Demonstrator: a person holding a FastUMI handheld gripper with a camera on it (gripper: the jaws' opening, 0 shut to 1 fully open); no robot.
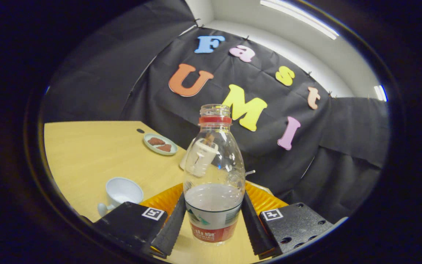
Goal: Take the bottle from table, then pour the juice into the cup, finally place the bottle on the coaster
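Observation:
A clear plastic bottle (214, 165) with no cap and a red neck ring stands upright between my fingers. Pale liquid fills roughly its lower third, and a label wraps its base. My gripper (214, 207) is shut on the bottle, with both fingers (172, 223) pressed against its lower sides. I cannot tell whether its base touches the table. An orange ribbed coaster (267, 200) lies just behind the bottle, showing on both sides of it. A white cup (121, 192) with a handle sits on the table just left of my left finger.
The wooden table (93, 154) stretches ahead and to the left. A pale green plate (160, 144) with two brown pieces sits farther back. A white object (182, 163) stands behind the bottle, mostly seen through it. The black booth wall (324, 165) is close on the right.

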